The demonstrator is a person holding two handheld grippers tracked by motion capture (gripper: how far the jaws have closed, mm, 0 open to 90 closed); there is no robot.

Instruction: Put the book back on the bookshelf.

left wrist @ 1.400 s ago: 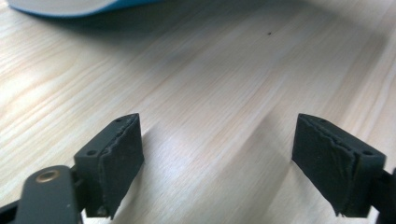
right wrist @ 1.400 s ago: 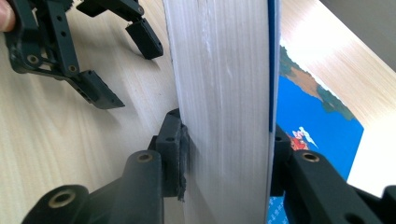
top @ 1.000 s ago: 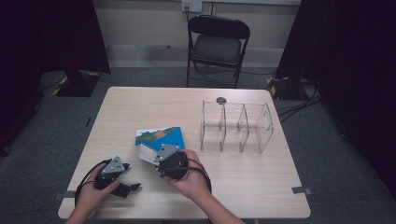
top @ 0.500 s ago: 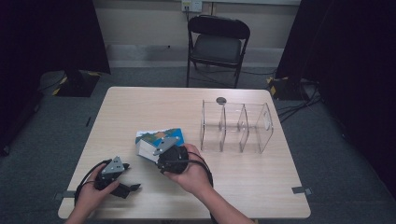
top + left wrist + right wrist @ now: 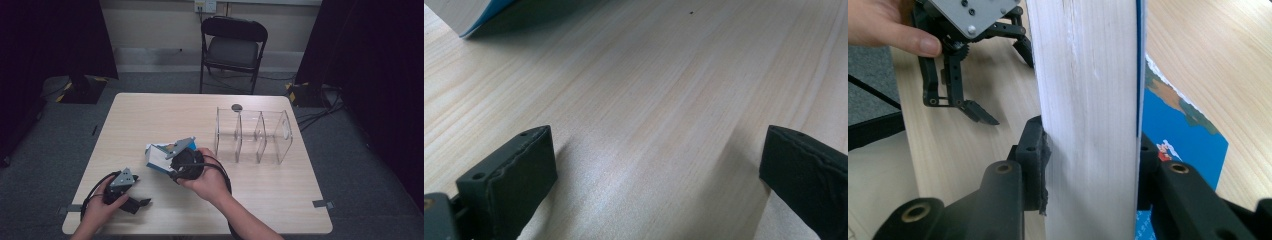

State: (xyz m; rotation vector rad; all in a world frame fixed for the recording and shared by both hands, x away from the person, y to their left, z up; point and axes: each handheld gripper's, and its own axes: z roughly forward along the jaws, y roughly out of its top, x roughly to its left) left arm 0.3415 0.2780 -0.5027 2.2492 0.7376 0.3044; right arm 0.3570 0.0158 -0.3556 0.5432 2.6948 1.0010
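Nearest you, your left gripper (image 5: 131, 199) is resting low on the table (image 5: 280, 195), and its jaws have just been opening; they are now standing wide apart over bare wood with nothing between them. Just beyond it, your right gripper (image 5: 1090, 165) is clamping the book (image 5: 1088, 100) across its thickness, one pad on the pale page block and the other against the blue cover. You are holding the book tilted up off the table near the middle of the near half, with a second blue book (image 5: 1183, 135) lying under it.

Judging by the thick block of pages, it is likely fairly heavy for a one-sided pinch, stiff across the covers but free to fan open at the loose edge. The glossy cover is probably slippery, so you are better off squeezing deep toward the spine than near a corner. Expect it to swing under its own weight.

Farther off to the right, the clear rack (image 5: 255, 135) is standing upright with empty slots, well apart from the book.
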